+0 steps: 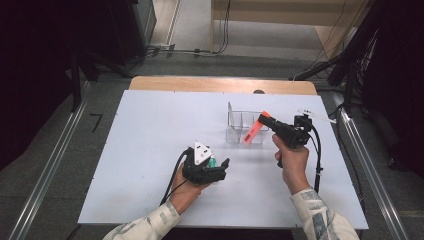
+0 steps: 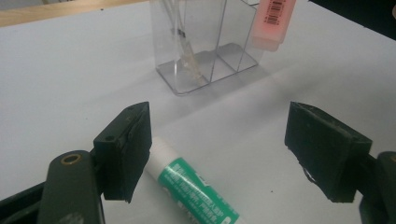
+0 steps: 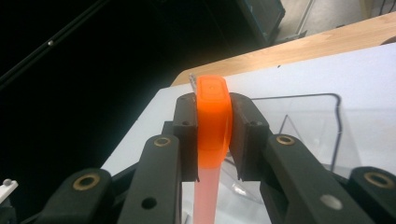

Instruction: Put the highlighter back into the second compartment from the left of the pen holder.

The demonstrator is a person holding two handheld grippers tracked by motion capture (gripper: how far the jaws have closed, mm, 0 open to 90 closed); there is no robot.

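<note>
Above clear organizer [image 1: 243,127], clamped orange marker [image 1: 252,131]

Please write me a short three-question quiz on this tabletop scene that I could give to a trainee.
1. True or false: the right tool is shut on the orange highlighter.
2. What lies on the table between the open jaws of the left tool?
A. a green-labelled white marker
B. a pair of scissors
C. a coin
3. Fill in: the highlighter's lower end hangs over the clear plastic ___.

Key
1. True: both pads press on its orange cap.
2. A: the green-labelled white marker lies beside the left pad; the jaws stand wide.
3. Organizer, with several compartments.
</note>
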